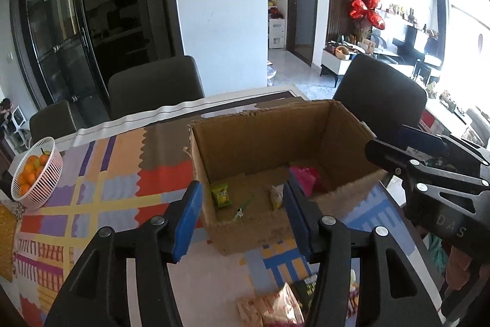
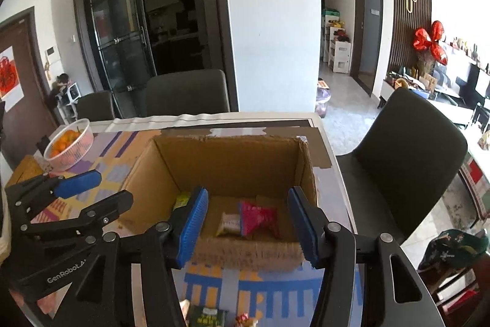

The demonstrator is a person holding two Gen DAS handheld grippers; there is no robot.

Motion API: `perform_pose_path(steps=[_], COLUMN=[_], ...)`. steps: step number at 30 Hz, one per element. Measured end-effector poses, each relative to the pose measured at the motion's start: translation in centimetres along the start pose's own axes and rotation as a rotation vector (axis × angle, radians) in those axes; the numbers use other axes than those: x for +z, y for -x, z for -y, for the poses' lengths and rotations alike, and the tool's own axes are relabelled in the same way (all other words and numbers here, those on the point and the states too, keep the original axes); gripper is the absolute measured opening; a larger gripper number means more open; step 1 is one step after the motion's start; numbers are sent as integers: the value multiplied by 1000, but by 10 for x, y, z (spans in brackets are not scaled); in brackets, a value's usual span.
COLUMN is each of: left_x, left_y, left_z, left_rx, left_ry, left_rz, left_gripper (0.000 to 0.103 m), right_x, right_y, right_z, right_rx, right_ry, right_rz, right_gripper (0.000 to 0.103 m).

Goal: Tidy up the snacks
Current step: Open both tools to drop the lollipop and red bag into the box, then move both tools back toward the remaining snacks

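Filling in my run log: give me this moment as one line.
left gripper: open, empty | right gripper: open, empty | cardboard box: green, pale, pink packets inside | more packets on table

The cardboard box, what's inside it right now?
The box holds a green packet, a pale packet and a pink packet. Its near wall and the tool fingers hide part of the floor.

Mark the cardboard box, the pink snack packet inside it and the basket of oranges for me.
cardboard box [image 2: 229, 164]: right wrist view, inner face of its far wall.
pink snack packet [image 2: 258, 218]: right wrist view, middle of the wrapper.
basket of oranges [image 1: 46, 183]: left wrist view, white slatted side wall.
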State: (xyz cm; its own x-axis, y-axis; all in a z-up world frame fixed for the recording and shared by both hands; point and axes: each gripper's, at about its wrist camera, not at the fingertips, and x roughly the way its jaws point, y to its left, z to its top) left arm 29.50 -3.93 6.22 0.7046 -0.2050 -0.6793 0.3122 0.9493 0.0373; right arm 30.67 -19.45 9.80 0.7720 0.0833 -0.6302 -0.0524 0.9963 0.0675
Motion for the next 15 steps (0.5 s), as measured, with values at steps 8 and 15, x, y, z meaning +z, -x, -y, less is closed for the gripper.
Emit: perform_pose_path(steps=[8,15], left_x=[-27,-55], left_y=[33,43], left_z=[9,16], left_rx=[-1,-18], left_ry=[-21,-43], left_rz=[23,-5], left_gripper=[61,64], right_x=[-23,-47], right_y=[32,49], right_z=[-3,-4], right_rx=[-14,-15], right_ry=[5,-19], right_rz=[22,7], right_gripper=[56,56])
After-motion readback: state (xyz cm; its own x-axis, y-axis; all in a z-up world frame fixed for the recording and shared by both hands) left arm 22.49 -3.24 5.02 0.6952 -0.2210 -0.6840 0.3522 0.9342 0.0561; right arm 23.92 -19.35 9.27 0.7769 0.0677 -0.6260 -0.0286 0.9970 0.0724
